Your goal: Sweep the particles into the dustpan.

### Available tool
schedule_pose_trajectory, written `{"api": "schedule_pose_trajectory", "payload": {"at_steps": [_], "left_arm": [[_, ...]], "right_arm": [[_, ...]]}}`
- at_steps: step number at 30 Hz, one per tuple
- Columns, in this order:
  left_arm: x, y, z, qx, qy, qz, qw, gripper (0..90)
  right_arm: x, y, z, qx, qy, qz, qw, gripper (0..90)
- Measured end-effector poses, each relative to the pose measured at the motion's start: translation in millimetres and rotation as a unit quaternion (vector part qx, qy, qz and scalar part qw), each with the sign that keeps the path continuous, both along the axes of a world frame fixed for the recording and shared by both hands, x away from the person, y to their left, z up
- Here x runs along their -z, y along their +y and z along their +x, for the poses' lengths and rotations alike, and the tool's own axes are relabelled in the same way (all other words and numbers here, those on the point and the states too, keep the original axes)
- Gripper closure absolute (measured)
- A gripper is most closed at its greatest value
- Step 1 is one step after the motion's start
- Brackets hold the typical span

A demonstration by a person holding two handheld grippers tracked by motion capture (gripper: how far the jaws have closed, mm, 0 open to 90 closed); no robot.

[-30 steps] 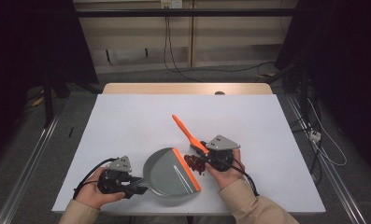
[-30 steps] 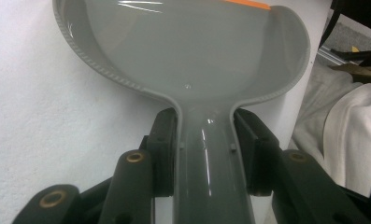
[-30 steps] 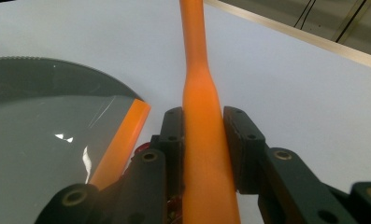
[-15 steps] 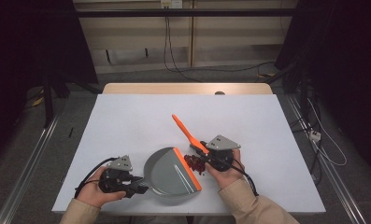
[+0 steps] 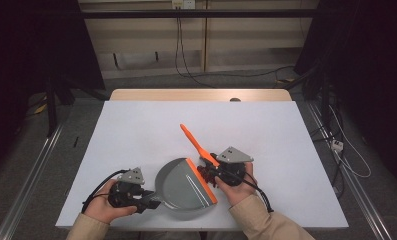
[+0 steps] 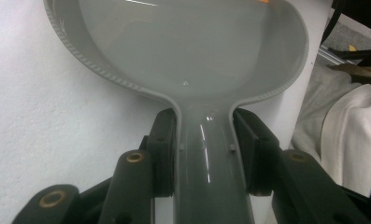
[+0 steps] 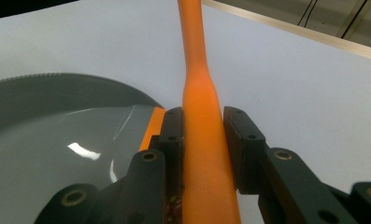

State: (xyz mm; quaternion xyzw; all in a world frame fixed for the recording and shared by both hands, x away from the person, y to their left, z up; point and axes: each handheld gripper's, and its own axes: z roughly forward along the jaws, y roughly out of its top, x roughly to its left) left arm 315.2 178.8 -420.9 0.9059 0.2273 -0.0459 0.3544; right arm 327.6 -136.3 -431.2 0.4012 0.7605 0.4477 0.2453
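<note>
Both tongs unmoved: left (image 5: 153,202) clamped on dustpan (image 5: 183,186) handle, right (image 5: 209,172) on brush (image 5: 198,146).

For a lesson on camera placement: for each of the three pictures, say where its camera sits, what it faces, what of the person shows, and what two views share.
High view: above the person's side, looking forward and down on the white table; both forearms, left gripper, right gripper.
Left gripper view: on the left gripper, looking along its jaws clamped on the grey dustpan; a pale sleeve at right.
Right gripper view: on the right gripper, jaws clamped on the orange brush handle.
Shared: both gripper views show the dustpan.
</note>
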Motion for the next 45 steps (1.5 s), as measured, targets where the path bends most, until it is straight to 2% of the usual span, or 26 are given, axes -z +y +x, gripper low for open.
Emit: {"api": "schedule_pose_trajectory", "payload": {"at_steps": [15, 26, 29, 34, 38, 41, 45], "left_arm": [[2.1, -6.8, 0.2, -0.002, 0.005, 0.001, 1.0, 62.5], [5.8, -6.8, 0.6, -0.005, 0.013, 0.002, 0.9999, 62.5], [7.4, -6.2, 1.3, -0.002, 0.014, 0.005, 0.9999, 62.5], [9.2, -6.2, 1.6, -0.004, 0.019, 0.007, 0.9998, 62.6], [9.9, -5.6, 1.4, -0.008, 0.02, 0.004, 0.9998, 62.6], [9.9, -4.6, 1.9, -0.007, 0.018, 0.005, 0.9998, 62.6], [10.6, -3.6, 2.7, -0.008, 0.019, 0.004, 0.9998, 62.7]], "right_arm": [[2.9, 14.4, -6.4, 0.004, 0.007, 0.03, 0.9995, 69.8], [3.2, 16.4, -3.2, 0.0, 0.025, 0.078, 0.9967, 69.9], [3.1, 16.9, -3.0, 0.0, 0.026, 0.082, 0.9963, 69.9], [0.2, 18.1, -3.4, -0.008, 0.024, 0.108, 0.9939, 70.6], [-2.2, 24.8, -4.3, -0.024, 0.019, 0.105, 0.994, 71.3], [-3.4, 26.8, -2.8, -0.034, 0.018, 0.115, 0.9926, 71.4], [-9.5, 20.2, 1.1, -0.032, 0.003, 0.122, 0.992, 71.4]]}}
